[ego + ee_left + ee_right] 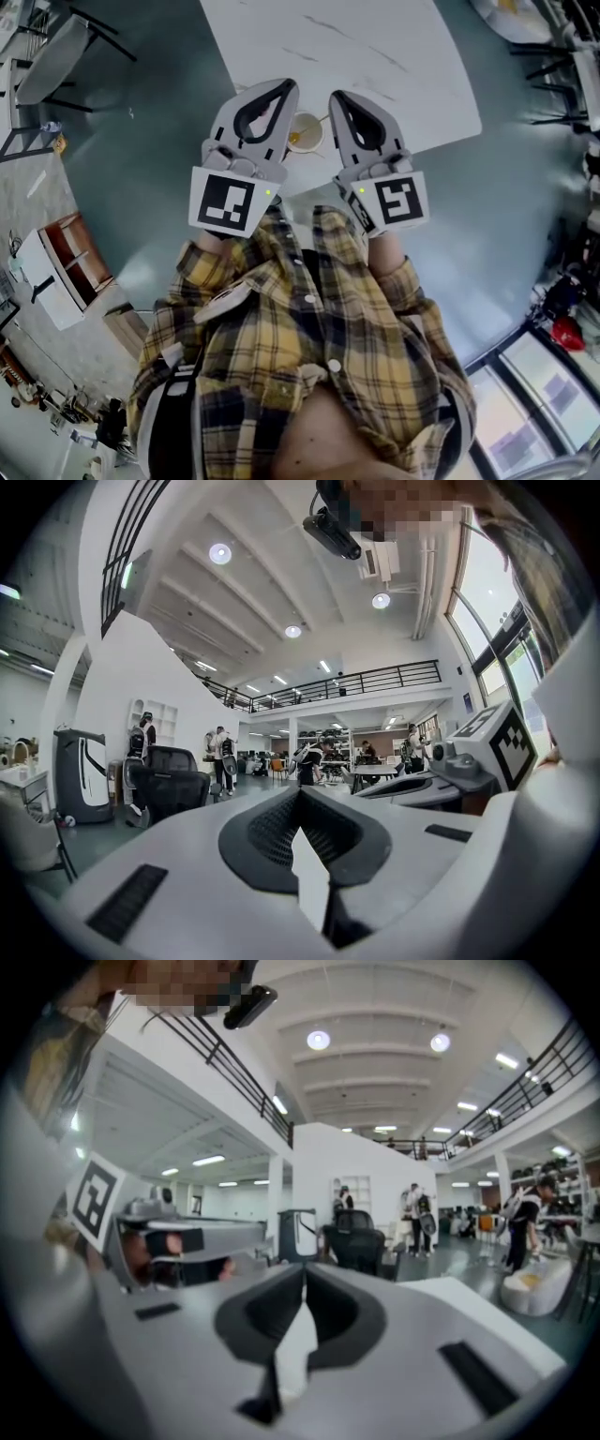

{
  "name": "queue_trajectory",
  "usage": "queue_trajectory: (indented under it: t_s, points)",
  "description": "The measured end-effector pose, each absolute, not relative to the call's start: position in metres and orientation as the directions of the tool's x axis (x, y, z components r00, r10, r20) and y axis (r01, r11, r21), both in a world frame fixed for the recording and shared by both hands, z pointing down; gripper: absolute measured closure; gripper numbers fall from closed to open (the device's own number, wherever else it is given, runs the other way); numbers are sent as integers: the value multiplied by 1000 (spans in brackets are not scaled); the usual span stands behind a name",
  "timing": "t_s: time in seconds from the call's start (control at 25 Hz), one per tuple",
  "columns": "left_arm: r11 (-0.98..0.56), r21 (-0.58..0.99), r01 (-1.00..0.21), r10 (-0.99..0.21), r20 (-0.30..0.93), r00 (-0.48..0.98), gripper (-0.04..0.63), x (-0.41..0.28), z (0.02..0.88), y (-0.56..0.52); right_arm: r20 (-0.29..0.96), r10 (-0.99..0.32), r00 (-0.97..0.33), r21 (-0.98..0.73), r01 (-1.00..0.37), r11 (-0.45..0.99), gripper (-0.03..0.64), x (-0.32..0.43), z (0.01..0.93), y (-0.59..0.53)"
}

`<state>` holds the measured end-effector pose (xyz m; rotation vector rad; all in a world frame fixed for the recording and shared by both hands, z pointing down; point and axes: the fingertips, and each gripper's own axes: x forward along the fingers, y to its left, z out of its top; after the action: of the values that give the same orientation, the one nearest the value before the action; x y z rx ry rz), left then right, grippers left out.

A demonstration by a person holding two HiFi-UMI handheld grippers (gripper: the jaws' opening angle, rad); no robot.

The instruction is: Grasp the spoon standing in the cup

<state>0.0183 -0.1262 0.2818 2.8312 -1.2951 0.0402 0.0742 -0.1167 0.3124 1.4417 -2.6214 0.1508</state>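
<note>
Holding your left gripper (280,88) and right gripper (339,97) side by side, both pinched shut and empty, you aim them level across the room, probably only approaching. The small pale round cup (305,133) sits below, between them, on the white marble-patterned bench (375,56). Its thin spoon (322,120) barely shows. Nothing blocks it.

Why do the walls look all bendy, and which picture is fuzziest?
Left gripper view: the wide-angle lens bows the black balcony railing; right gripper view: fuzziest, the grey right hand-held gripper looks smeared; head view: sharpest, white marble table evenly lit.
</note>
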Motion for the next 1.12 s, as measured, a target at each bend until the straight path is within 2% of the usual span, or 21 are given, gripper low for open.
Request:
queue_trajectory:
  t_s: [0.56, 1.12]
  points:
    - [-469, -7, -883, -880, 83, 467, 580, 32, 290, -170, 185, -687, -702, -20, -702, 712, 584, 100, 316, -175]
    - [-489, -18, -872, -869, 89, 486, 580, 6, 293, -161, 227, -690, -688, -73, -718, 692, 584, 74, 337, -165]
